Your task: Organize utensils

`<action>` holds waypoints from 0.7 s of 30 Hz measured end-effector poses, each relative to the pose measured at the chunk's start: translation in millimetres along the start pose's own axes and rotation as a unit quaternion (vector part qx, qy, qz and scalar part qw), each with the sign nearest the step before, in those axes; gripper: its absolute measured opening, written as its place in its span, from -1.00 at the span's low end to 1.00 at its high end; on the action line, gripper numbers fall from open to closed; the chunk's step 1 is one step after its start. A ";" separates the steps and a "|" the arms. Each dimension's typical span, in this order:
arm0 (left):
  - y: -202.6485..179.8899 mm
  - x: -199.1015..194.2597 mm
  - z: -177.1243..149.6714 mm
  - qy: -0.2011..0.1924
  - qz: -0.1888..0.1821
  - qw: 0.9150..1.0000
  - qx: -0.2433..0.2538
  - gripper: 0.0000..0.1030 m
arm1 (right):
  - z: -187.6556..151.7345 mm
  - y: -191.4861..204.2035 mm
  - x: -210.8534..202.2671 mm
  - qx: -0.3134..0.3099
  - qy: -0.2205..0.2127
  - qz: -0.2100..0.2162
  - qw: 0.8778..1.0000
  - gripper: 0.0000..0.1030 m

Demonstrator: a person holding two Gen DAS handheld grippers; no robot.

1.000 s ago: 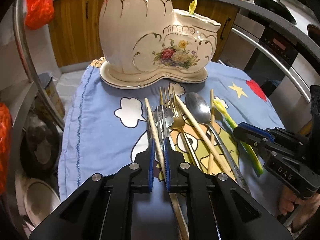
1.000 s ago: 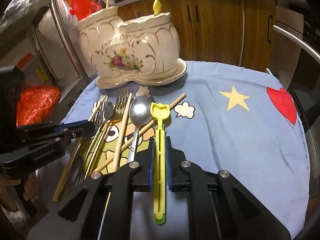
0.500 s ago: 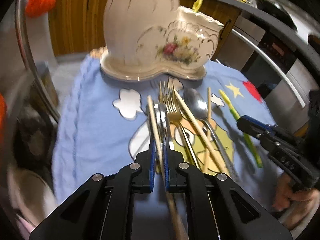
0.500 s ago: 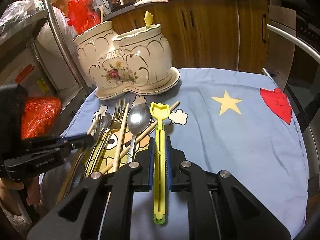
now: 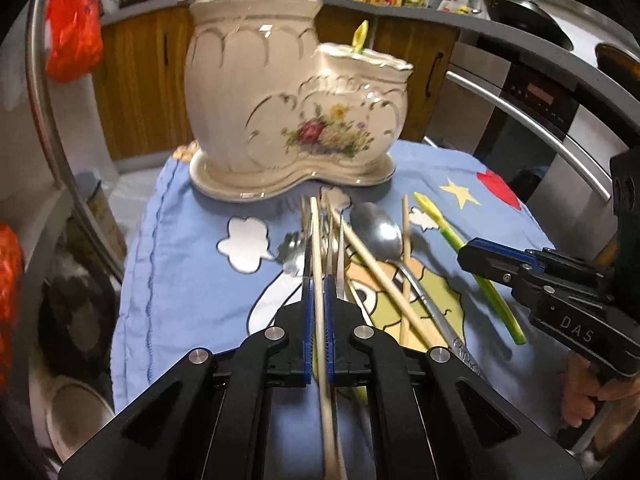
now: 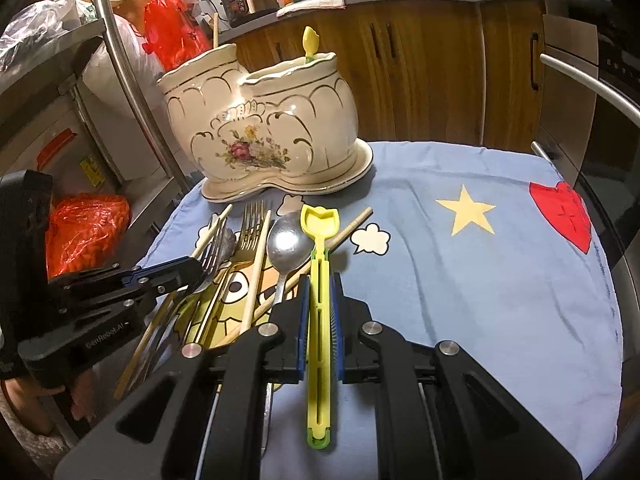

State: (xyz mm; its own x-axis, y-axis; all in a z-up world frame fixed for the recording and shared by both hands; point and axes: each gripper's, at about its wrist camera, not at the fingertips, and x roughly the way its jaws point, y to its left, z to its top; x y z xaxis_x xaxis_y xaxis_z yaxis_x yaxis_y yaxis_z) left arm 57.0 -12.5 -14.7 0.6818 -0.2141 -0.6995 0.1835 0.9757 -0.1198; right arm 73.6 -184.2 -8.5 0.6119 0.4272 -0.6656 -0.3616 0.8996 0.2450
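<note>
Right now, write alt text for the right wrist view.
The right tongs are shut on a yellow plastic utensil above a blue cartoon-print cloth. Left of them, forks, a metal spoon and wooden chopsticks lie in a loose pile, with the left tongs reaching in. Behind stands a cream floral ceramic holder.

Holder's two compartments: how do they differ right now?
The tall compartment rises higher than the short compartment. The floral motif sits low on the front where the two bodies meet. A yellow utensil tip pokes from the short one; the tall one shows a thin wooden stick at its rim. Both are cream ceramic with gold trim on one shared base.
</note>
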 end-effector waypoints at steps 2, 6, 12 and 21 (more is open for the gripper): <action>-3.7 -2.4 -0.4 -0.014 0.001 1.000 0.004 -0.91 | 0.2 0.2 -0.6 -0.004 -0.002 0.000 1.000 -0.81; -4.8 -9.8 2.0 -0.036 -0.015 0.999 -0.011 -0.91 | -2.1 4.7 0.3 -0.018 0.004 -0.001 1.000 -0.81; -4.6 -16.3 3.7 -0.050 -0.024 0.998 -0.022 -0.91 | -5.6 2.2 5.4 -0.023 0.022 -0.013 0.999 -0.81; 4.8 -11.7 3.9 -0.028 -0.055 0.997 -0.052 -0.91 | -8.7 15.0 6.0 -0.057 0.017 -0.010 0.998 -0.51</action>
State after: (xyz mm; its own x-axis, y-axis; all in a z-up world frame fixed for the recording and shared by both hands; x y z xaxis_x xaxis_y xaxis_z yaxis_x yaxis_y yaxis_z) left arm 52.6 -5.4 -4.3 0.7002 -0.3195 -0.6385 0.1862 0.9450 -0.2688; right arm 65.8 -168.9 -14.9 0.5969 0.4039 -0.6932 -0.4281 0.8911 0.1505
